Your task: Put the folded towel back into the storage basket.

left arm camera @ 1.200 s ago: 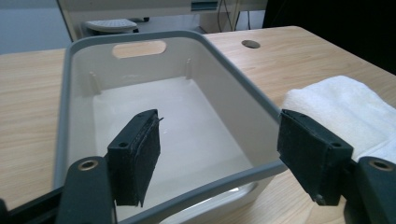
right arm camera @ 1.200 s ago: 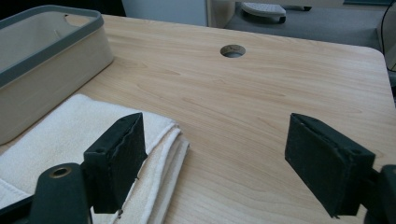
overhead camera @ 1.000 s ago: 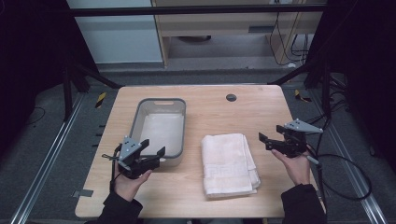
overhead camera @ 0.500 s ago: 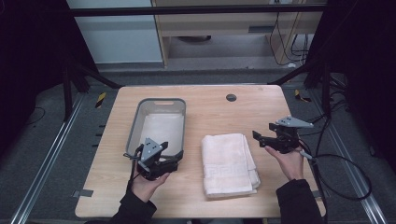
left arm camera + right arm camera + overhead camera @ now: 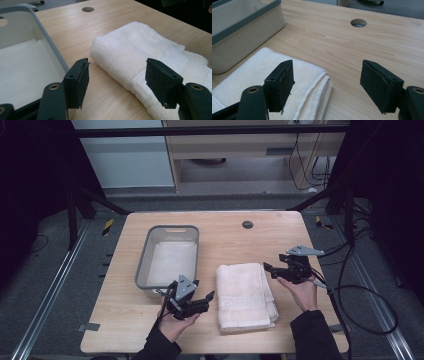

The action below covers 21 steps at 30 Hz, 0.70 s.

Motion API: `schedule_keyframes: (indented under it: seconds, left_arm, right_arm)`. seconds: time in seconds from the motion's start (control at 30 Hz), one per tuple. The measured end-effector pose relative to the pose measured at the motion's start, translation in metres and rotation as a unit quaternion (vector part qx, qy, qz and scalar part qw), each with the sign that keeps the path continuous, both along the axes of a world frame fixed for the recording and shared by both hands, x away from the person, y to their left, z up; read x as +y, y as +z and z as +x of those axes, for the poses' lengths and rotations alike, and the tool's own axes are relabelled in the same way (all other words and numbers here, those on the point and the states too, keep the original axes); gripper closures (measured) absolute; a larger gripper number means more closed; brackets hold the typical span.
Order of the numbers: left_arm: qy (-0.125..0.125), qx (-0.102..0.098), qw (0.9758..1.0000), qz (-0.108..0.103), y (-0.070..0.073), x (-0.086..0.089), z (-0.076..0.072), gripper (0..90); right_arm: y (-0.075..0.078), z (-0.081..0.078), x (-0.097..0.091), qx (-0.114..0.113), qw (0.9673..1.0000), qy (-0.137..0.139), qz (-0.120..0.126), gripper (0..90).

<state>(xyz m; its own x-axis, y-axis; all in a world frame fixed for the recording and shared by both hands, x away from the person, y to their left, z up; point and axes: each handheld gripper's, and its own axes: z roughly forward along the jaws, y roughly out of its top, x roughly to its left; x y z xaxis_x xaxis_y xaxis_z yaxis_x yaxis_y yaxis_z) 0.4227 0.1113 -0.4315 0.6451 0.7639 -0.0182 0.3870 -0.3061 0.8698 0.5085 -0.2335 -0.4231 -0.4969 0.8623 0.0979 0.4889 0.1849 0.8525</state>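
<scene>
In the left gripper view the grey bin (image 5: 30,50) runs off the left and top edges, and the folded towel (image 5: 150,57) off the bottom right. In the right gripper view the bin (image 5: 239,27) is cut at the top left corner and the towel (image 5: 249,75) at the bottom. From above, the left hand-held gripper (image 5: 202,301) covers part of the bin's near rim at the desk's (image 5: 270,245) front

We see a white folded towel (image 5: 245,295) lying flat, low and middle in the high view, just right of a grey tub (image 5: 169,255) with white inside.
</scene>
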Motion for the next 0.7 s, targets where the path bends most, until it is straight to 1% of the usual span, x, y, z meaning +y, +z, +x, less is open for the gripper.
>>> schedule_keyframes:
  seconds: [0.07, 0.1, 0.17, 0.27, 0.3, 0.33, 0.37, 0.43, 0.5, 0.53, 0.63, 0.7]
  left_arm:
    - [-0.003, 0.002, 1.0000, 0.002, -0.002, -0.003, -0.001, 34.9]
    - [-0.007, 0.006, 0.9999, 0.006, -0.005, -0.007, -0.002, 34.9]
    - [-0.009, 0.008, 0.9999, 0.008, -0.007, -0.009, -0.002, 34.9]
    - [-0.018, 0.019, 0.9995, 0.016, -0.014, -0.016, -0.005, 34.9]
    - [-0.018, 0.019, 0.9995, 0.016, -0.014, -0.016, -0.005, 35.0]
    - [-0.021, 0.022, 0.9993, 0.021, -0.017, -0.018, -0.005, 35.0]
    - [-0.024, 0.028, 0.9990, 0.025, -0.020, -0.021, -0.006, 35.0]
    - [-0.027, 0.033, 0.9987, 0.027, -0.024, -0.024, -0.006, 35.0]
    - [-0.030, 0.038, 0.9982, 0.035, -0.029, -0.026, -0.006, 35.0]
    - [-0.030, 0.040, 0.9981, 0.037, -0.031, -0.028, -0.006, 34.9]
    - [-0.030, 0.045, 0.9977, 0.041, -0.034, -0.030, -0.005, 34.5]
    - [-0.028, 0.056, 0.9974, 0.035, -0.038, -0.031, -0.002, 34.1]
  right_arm:
    - [-0.001, 0.000, 0.001, 0.001, 1.0000, 0.001, 0.001, 27.0]
    - [-0.005, 0.001, 0.002, 0.002, 1.0000, 0.004, 0.002, 27.1]
    - [-0.006, 0.002, 0.002, 0.006, 1.0000, 0.006, 0.000, 27.0]
    - [-0.012, 0.004, 0.006, 0.018, 0.9998, 0.009, -0.005, 26.8]
    - [-0.012, 0.004, 0.006, 0.018, 0.9998, 0.009, -0.005, 26.8]
    - [-0.013, 0.004, 0.006, 0.017, 0.9998, 0.011, -0.006, 26.9]
    - [-0.017, 0.006, 0.008, 0.023, 0.9996, 0.013, -0.009, 27.1]
    - [-0.020, 0.007, 0.009, 0.027, 0.9995, 0.014, -0.011, 27.2]
    - [-0.024, 0.007, 0.010, 0.036, 0.9992, 0.014, -0.012, 27.4]
    - [-0.026, 0.008, 0.010, 0.036, 0.9991, 0.015, -0.015, 27.4]
    - [-0.030, 0.009, 0.011, 0.041, 0.9989, 0.016, -0.018, 27.4]
    - [-0.035, 0.010, 0.012, 0.051, 0.9985, 0.015, -0.014, 27.4]
